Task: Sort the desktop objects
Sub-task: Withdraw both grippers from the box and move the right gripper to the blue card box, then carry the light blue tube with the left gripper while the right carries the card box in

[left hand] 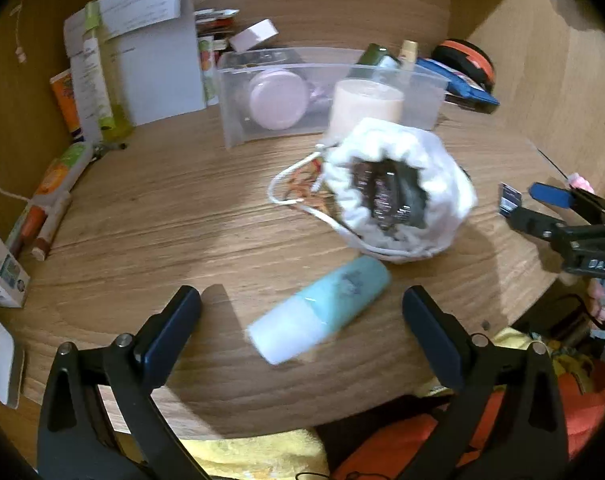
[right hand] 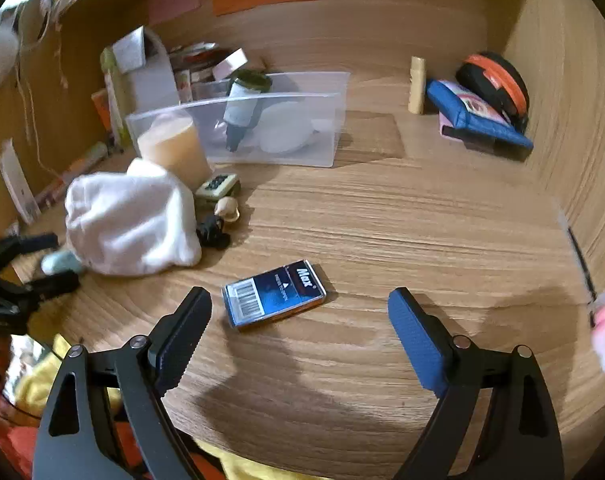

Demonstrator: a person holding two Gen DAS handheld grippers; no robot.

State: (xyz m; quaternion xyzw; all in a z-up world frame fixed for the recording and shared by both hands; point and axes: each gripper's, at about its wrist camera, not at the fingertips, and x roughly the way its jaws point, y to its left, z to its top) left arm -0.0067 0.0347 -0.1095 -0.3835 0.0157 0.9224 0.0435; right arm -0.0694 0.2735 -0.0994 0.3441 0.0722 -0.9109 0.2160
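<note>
In the left wrist view my left gripper [left hand: 302, 320] is open around a pale teal-and-white tube [left hand: 322, 312] lying on the wooden desk, its fingers apart from it. A white drawstring pouch [left hand: 398, 192] with dark items inside sits just beyond. In the right wrist view my right gripper [right hand: 300, 320] is open and empty, just in front of a flat blue Max staple box [right hand: 274, 300]. The pouch [right hand: 130, 220] lies to the left there. A clear plastic bin [right hand: 262, 120] holds a beige candle, a dropper bottle and a round white case.
Small items [right hand: 218, 204] lie beside the pouch: a tile, a shell-like piece, a black clip. Boxes, papers and tubes [left hand: 94, 80] crowd the left wall. A blue pouch [right hand: 474, 120] and an orange-black reel [right hand: 498, 80] sit in the right corner. Wooden walls enclose the desk.
</note>
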